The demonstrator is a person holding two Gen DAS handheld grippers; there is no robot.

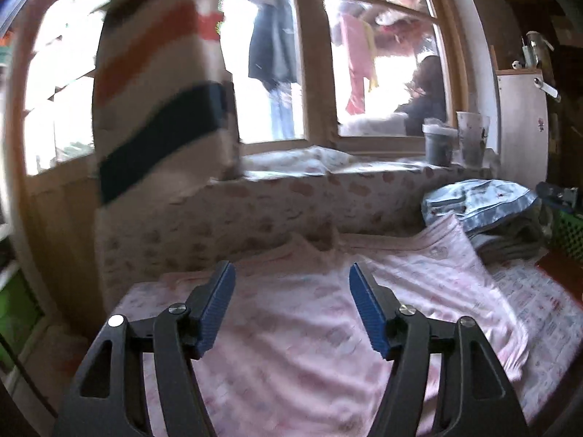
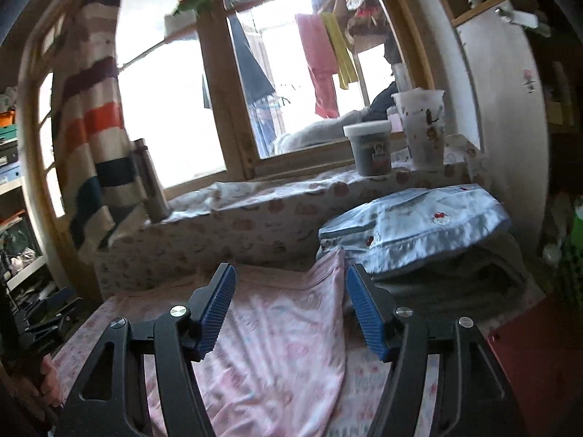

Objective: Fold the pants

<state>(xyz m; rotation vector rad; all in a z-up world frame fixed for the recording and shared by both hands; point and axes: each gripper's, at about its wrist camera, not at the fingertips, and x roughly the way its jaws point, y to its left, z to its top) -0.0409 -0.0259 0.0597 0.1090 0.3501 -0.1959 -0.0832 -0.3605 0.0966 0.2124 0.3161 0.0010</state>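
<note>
Pale pink printed pants (image 1: 309, 327) lie spread flat on the bed below both grippers; in the right wrist view the pants (image 2: 277, 338) end in a raised corner near the pillow. My left gripper (image 1: 291, 284) hovers above the cloth, jaws apart, with nothing between its blue pads (image 1: 218, 306). My right gripper (image 2: 289, 284) is likewise open over the pants' right edge, and its pads (image 2: 364, 309) touch no cloth.
A light blue pillow (image 2: 411, 229) on folded grey bedding (image 2: 455, 273) lies at the right. Two tubs (image 2: 371, 145) stand on the covered window ledge (image 2: 255, 200). A striped curtain (image 2: 91, 127) hangs at the left, beside a metal bottle (image 2: 151, 182). A red object (image 2: 528, 357) is at the bed's right edge.
</note>
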